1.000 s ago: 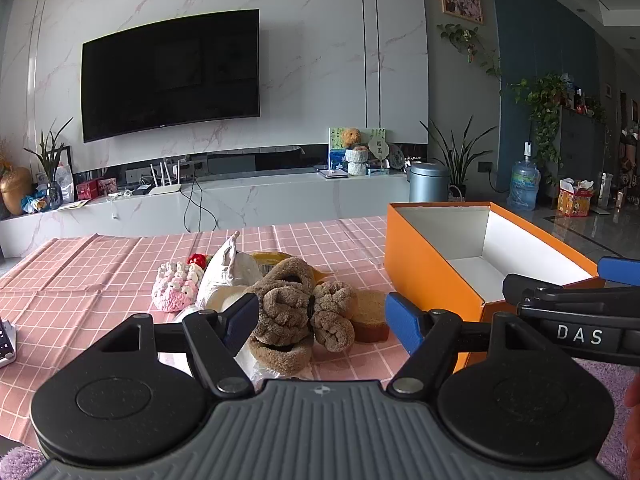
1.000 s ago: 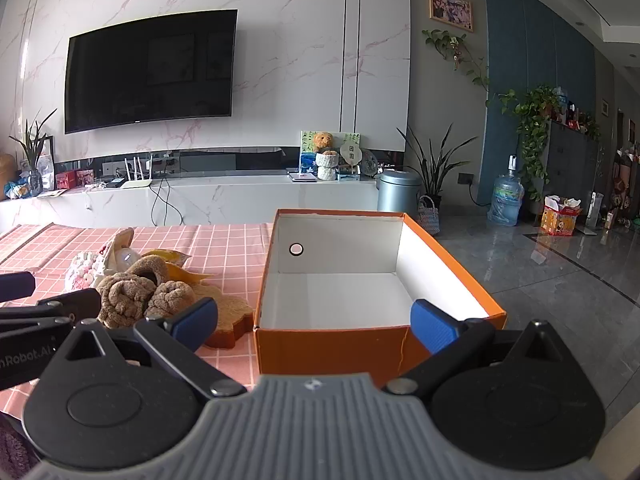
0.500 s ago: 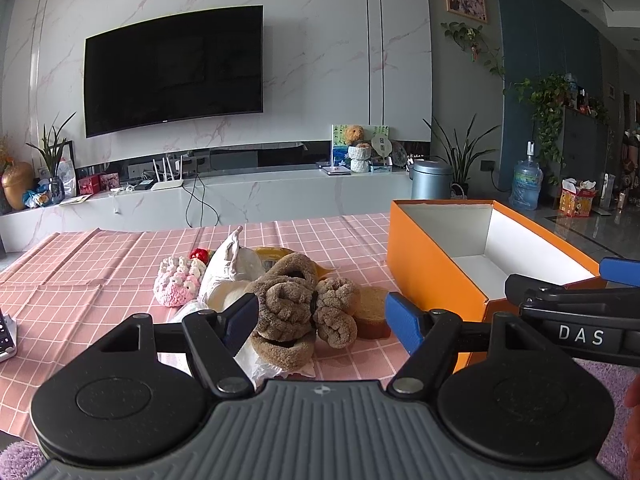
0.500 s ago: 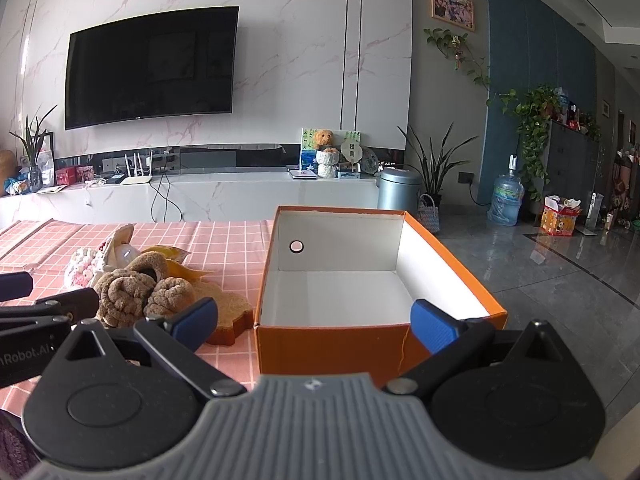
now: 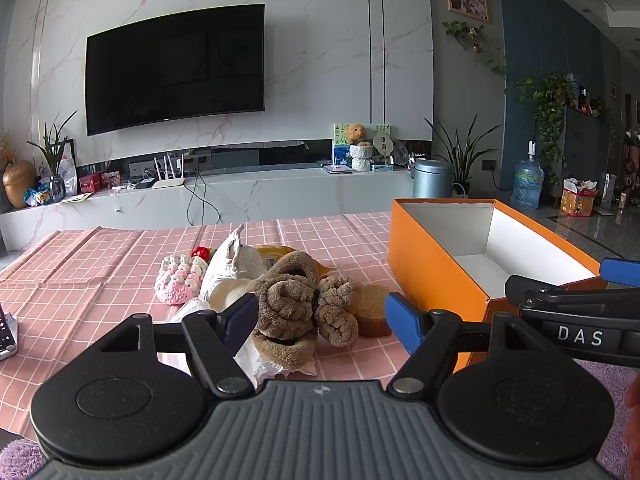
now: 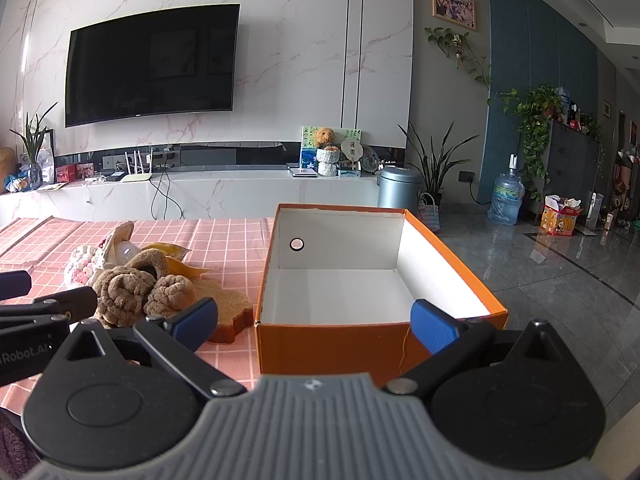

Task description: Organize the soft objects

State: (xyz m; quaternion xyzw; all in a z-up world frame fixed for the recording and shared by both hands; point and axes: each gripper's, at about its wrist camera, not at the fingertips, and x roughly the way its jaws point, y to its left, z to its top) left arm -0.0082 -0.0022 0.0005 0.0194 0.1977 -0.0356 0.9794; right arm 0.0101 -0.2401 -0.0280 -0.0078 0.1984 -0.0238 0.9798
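Observation:
A heap of soft things lies on the pink checked tablecloth [image 5: 100, 264]: a brown plush slipper [image 5: 292, 304], a pink crochet cake [image 5: 178, 282], a white soft bag [image 5: 232, 264], a toast-shaped cushion [image 5: 372, 310] and a yellow piece behind. An empty orange box [image 5: 432, 268] stands to their right. My left gripper [image 5: 320, 320] is open and empty, just short of the slipper. My right gripper [image 6: 314, 320] is open and empty before the box's near wall [image 6: 332, 348]. The slipper [image 6: 132, 294] and cushion [image 6: 230, 312] show at its left.
A remote's corner [image 5: 6, 332] lies at the table's left edge. Behind the table stand a white TV bench [image 5: 240, 196], a TV, plants, a metal bin [image 5: 432, 178] and a water bottle [image 5: 528, 184]. Grey tiled floor [image 6: 560, 264] lies right of the table.
Both grippers have drifted slightly; the heap and box sit a little lower and nearer in view. Jaws remain open. Nothing was grasped or moved.

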